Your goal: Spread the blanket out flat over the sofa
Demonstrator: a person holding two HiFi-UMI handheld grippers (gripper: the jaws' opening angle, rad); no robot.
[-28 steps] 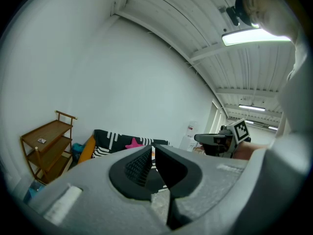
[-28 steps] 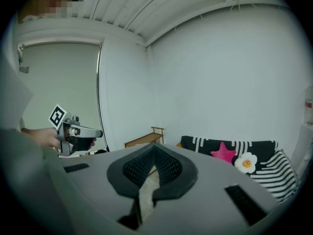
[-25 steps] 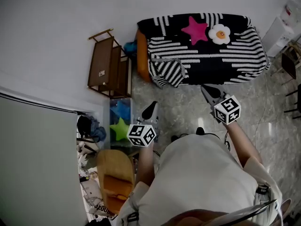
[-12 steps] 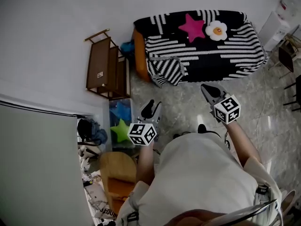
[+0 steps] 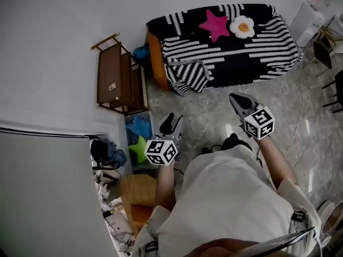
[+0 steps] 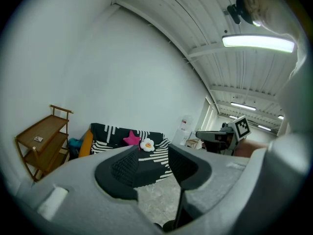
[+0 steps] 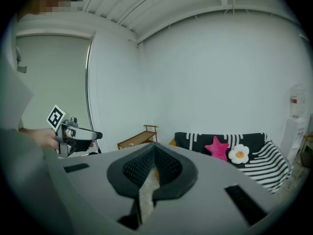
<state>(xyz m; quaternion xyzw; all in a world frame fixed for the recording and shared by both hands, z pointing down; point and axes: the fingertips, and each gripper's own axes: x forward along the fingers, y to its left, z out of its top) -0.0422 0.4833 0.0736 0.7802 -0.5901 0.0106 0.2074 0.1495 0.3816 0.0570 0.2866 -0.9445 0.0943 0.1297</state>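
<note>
The black blanket (image 5: 236,44) with white dashed stripes lies over the sofa (image 5: 155,58). Its left corner (image 5: 187,75) hangs crumpled over the front of the sofa. A pink star cushion (image 5: 214,24) and a flower cushion (image 5: 242,27) rest on top. Both grippers hang over the floor, well short of the sofa. My left gripper (image 5: 172,120) is open; its jaws have just been opening and nothing is between them. In the left gripper view the blanket (image 6: 149,151) shows through that gap. My right gripper (image 5: 233,97) is shut and empty, its tips meeting in the right gripper view (image 7: 154,148).
A brown wooden shelf rack (image 5: 115,79) stands against the wall left of the sofa. Below it is a clear bin (image 5: 138,138) with a green star and blue items. A wooden stool (image 5: 136,191) and clutter are at lower left. A water dispenser (image 5: 316,7) and chairs (image 5: 328,50) stand at right.
The left gripper's jaws have opened from shut. The sofa has slid up and left in the head view, so both grippers now lie farther from it.
</note>
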